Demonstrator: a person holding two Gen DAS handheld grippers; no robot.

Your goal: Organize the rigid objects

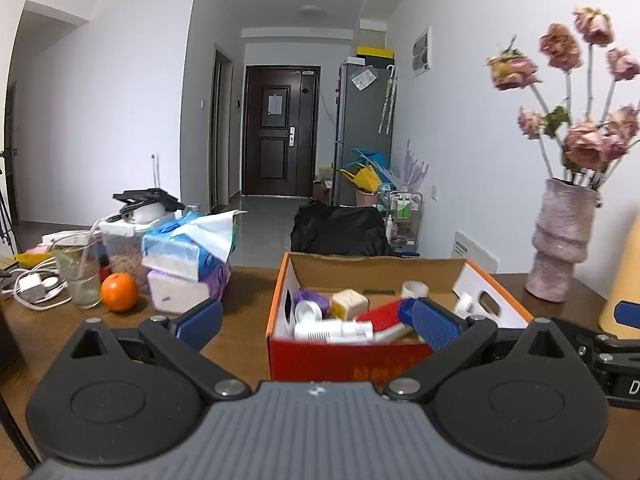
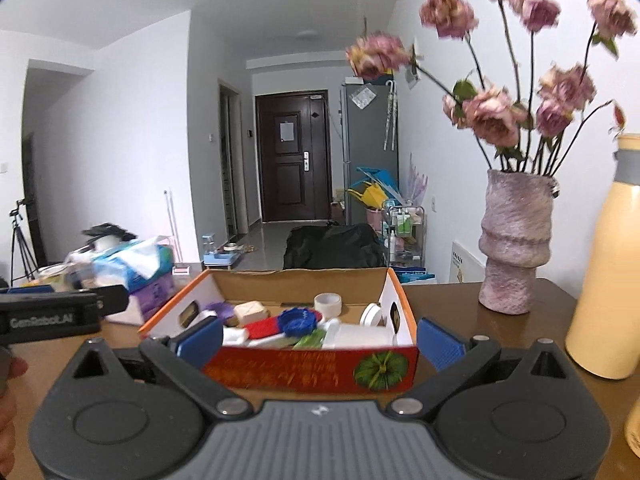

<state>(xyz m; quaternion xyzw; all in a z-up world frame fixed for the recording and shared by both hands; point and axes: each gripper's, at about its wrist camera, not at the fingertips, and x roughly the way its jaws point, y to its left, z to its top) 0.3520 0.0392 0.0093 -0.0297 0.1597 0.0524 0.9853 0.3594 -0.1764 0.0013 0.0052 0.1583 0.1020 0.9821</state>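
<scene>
An open cardboard box (image 1: 340,360) with orange edges and a red front stands on the brown table. It holds a white pump bottle (image 1: 332,330), a beige cube (image 1: 349,303), a red brush (image 1: 380,314) and a tape roll (image 1: 415,290). My left gripper (image 1: 316,322) hovers open just in front of the box, empty. In the right wrist view the box (image 2: 288,372) shows a blue cap (image 2: 298,322), the tape roll (image 2: 328,303) and a white container (image 2: 360,334). My right gripper (image 2: 320,342) is open and empty, its fingers spanning the box's front wall.
A pink vase of dried flowers (image 2: 514,244) and a tall yellow bottle (image 2: 604,264) stand right of the box. To the left are stacked tissue packs (image 1: 188,264), an orange (image 1: 119,292), a glass (image 1: 80,276) and white cables (image 1: 32,286). A hand shows at the far left of the right wrist view.
</scene>
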